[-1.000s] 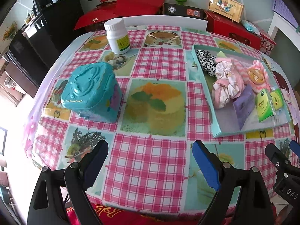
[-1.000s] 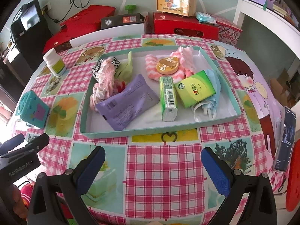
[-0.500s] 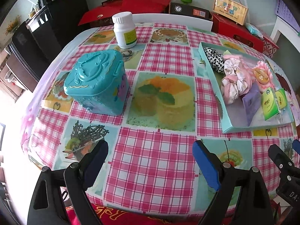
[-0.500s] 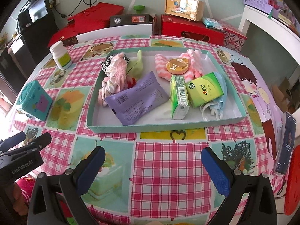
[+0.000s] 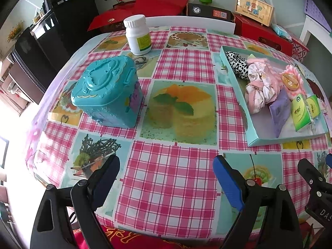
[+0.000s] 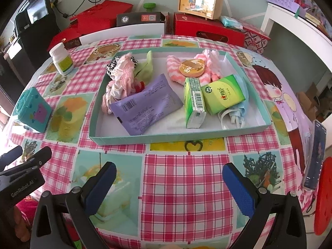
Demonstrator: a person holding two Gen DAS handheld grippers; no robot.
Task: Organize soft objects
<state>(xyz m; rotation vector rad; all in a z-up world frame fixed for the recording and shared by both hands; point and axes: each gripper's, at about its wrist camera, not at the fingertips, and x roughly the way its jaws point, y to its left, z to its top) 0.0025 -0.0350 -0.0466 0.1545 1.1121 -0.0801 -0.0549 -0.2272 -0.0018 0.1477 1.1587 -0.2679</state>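
here both tongs, left tongs (image 5: 166, 166) and right tongs (image 6: 169, 172), hang spread and empty over the near counter (image 6: 186, 186). soft items sit heaped in the tray (image 6: 166, 139) beyond; a careless pinch could snag two scrunchies (image 6: 122, 76) together.

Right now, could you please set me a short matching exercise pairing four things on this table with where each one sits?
Things:
1. white pill bottle
2. teal lidded box
3. purple packet
4. round orange tin

Places:
A. on the pink-and-white striped cloth in the tray
B. outside the tray, at the far left of the tablecloth
C. lying flat in the tray, beside the green tissue packs
D. outside the tray, on the near left of the table

Pairs: 1-B, 2-D, 3-C, 4-A
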